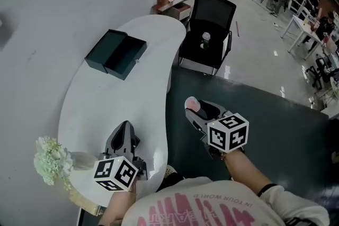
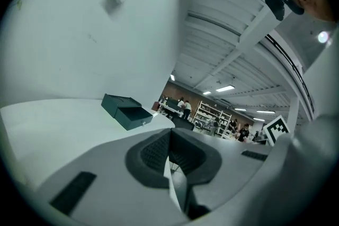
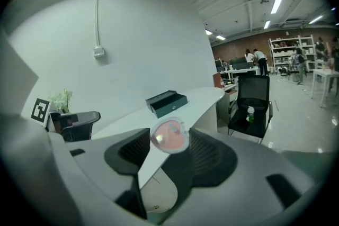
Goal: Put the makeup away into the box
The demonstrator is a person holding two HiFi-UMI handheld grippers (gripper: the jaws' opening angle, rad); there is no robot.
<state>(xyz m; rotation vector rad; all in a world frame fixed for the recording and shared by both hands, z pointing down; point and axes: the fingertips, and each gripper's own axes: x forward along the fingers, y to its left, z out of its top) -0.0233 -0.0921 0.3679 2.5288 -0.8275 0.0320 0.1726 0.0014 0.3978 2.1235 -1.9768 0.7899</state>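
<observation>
The box [image 1: 115, 54] is dark teal on a white table [image 1: 127, 108], and the makeup compact [image 3: 169, 136] is pink with a clear rim. The left gripper [image 1: 125, 127] and right gripper [image 1: 192, 107] are grey with black pads, each bearing a white cube with black square markers. The chair [image 1: 209, 16] is black, the flowers [image 1: 51, 160] pale greenish white.

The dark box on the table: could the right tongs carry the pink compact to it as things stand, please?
Probably yes, with a long reach. The box has its drawer open, and only bare table lies between it and the right tongs, shut on the compact.
</observation>
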